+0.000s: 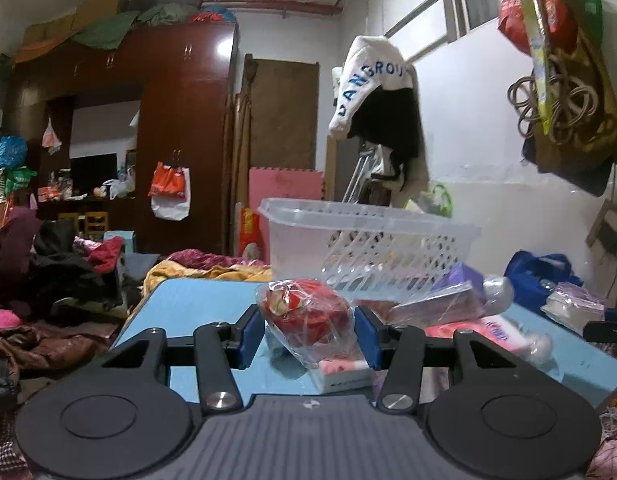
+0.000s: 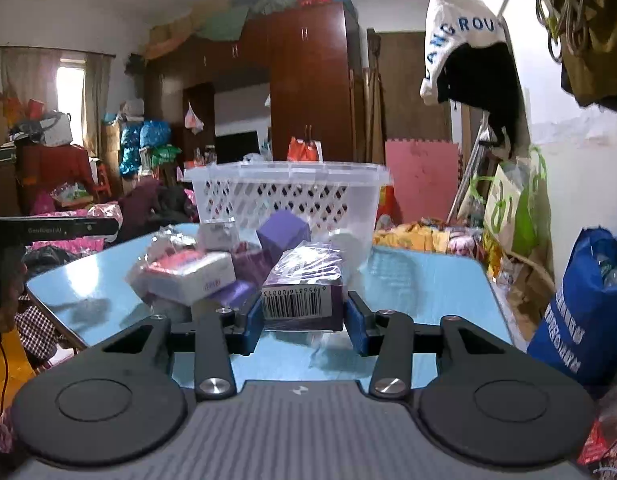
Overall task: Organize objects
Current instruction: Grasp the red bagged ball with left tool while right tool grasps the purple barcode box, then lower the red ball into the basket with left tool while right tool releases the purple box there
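My left gripper (image 1: 306, 330) is shut on a red packet in clear wrap (image 1: 308, 314), held above the light blue table (image 1: 196, 308). My right gripper (image 2: 304, 318) is shut on a purple box in clear wrap (image 2: 304, 284), its barcode end facing the camera. A white lattice basket (image 1: 372, 240) stands at the table's far side; it also shows in the right wrist view (image 2: 288, 196). Between the grippers and the basket lies a pile of wrapped items: a pink-and-white soap pack (image 2: 188, 274), a purple cube box (image 2: 284, 232) and a pink tube (image 1: 496, 332).
The table (image 2: 420, 280) is edged by clutter: clothes heaps (image 1: 48, 264) on the left, a blue bag (image 2: 580, 312) on the right. The left gripper's body (image 2: 48, 228) shows at the right view's left edge. A wardrobe (image 1: 180, 120) stands behind.
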Tool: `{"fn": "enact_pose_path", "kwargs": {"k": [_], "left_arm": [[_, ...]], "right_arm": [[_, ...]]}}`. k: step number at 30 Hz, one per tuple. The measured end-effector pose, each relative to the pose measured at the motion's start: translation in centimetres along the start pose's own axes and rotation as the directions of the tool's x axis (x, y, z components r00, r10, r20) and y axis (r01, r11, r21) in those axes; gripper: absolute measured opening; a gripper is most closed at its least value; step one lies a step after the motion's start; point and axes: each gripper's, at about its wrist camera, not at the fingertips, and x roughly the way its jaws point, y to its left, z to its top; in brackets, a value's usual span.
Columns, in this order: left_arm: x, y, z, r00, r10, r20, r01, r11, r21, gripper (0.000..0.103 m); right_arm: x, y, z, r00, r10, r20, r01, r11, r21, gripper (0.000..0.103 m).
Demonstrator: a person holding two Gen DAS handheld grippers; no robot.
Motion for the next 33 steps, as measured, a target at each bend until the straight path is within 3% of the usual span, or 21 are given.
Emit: {"fn": "enact_pose_path", "kwargs": {"k": [5, 10, 14, 17, 22, 29, 31, 33], "left_arm": [[0.2, -0.5, 1.5, 0.999, -0.05, 0.009, 0.05, 0.999, -0.019, 0.053], [2.0, -1.4, 6.1, 0.995, -0.098, 0.036, 0.099, 0.995, -0.016, 0.053], [6.6, -2.6, 10.1, 0.99, -0.141, -0.021, 0.141, 0.99, -0.015, 0.054], [11.2, -2.3, 12.0, 0.981, -0.162, -0.11, 0.153, 0.984, -0.088, 0.054], [15.8, -1.8, 12.4, 0.962, -0.166, -0.216, 0.134, 0.979, -0.155, 0.054], [16.4, -1.6, 12.0, 0.962, -0.153, -0.226, 0.121, 0.981, -0.15, 0.054], [16.6, -1.5, 12.0, 0.964, -0.166, -0.208, 0.137, 0.98, -0.146, 0.058], [17.2, -1.2, 12.5, 0.966, -0.165, -0.2, 0.132, 0.977, -0.17, 0.078]], "right_arm": [[0.2, 0.2, 1.4, 0.999, 0.02, 0.025, -0.019, 1.0, -0.018, 0.047], [2.1, 0.2, 6.7, 0.996, 0.056, 0.076, -0.052, 0.997, -0.058, 0.047], [6.3, 0.2, 11.5, 0.995, 0.091, 0.039, -0.088, 0.994, -0.071, 0.047], [10.3, 0.3, 14.1, 0.998, 0.059, -0.003, -0.059, 0.995, -0.081, 0.047], [15.1, -0.1, 15.2, 0.995, 0.041, -0.091, -0.047, 0.997, -0.066, 0.047], [15.9, 0.7, 14.0, 0.993, 0.036, -0.117, -0.048, 0.994, -0.1, 0.047], [15.9, 0.6, 14.2, 0.993, 0.036, -0.109, -0.048, 0.992, -0.113, 0.047], [15.8, 1.0, 14.2, 0.995, 0.014, -0.097, -0.028, 0.99, -0.141, 0.059]]}}
